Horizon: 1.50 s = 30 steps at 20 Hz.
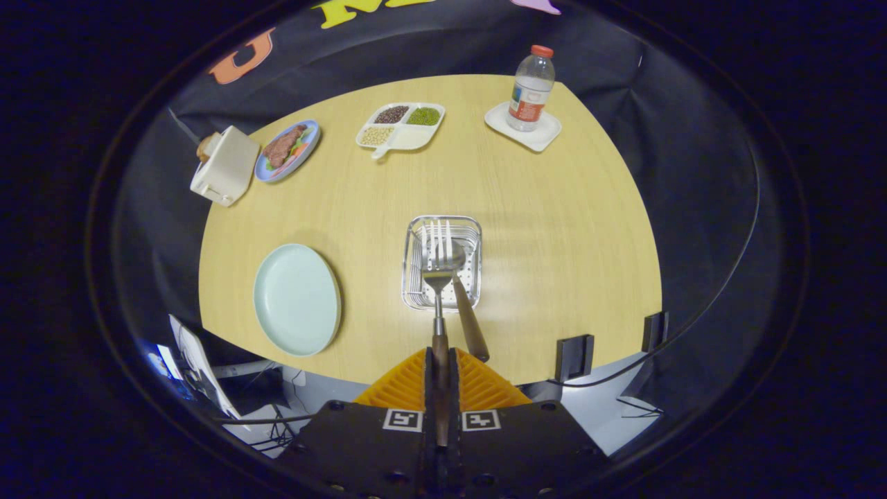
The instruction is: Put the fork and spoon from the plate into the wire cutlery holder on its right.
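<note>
One fork (438,267), one spoon (463,298), two plates (296,299), one bottle (531,89), one wire cutlery holder (416,242)

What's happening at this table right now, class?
A handheld gripper is shut on a fork's handle, holding it over the wire holder so the tines hang above the basket. A spoon already leans in the holder, its handle sticking out toward the gripper. The plate to the holder's left has no cutlery on it. So one utensil is in and the fork is about to follow.

The fingers (441,367) pinch the fork (438,277) above the wire holder (416,239).
</note>
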Each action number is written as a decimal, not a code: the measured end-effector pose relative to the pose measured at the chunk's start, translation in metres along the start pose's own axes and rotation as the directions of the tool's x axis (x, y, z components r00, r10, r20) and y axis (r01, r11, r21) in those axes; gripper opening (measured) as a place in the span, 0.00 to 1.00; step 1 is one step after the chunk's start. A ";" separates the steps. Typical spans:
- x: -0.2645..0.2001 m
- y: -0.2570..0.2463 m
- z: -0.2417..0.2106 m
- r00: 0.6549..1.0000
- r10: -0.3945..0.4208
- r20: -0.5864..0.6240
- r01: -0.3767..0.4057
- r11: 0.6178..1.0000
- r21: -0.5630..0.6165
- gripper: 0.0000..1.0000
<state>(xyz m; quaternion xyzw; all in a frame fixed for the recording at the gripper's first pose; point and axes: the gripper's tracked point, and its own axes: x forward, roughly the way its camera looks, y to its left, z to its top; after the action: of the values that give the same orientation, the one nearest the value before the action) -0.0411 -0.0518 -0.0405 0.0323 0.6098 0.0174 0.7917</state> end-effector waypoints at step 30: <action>-0.146 0.017 0.016 0.640 0.087 0.763 -0.203 0.978 0.058 0.96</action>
<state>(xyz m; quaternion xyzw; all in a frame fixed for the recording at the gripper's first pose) -0.0623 -0.0448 0.1054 0.1401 0.2196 0.0237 0.9652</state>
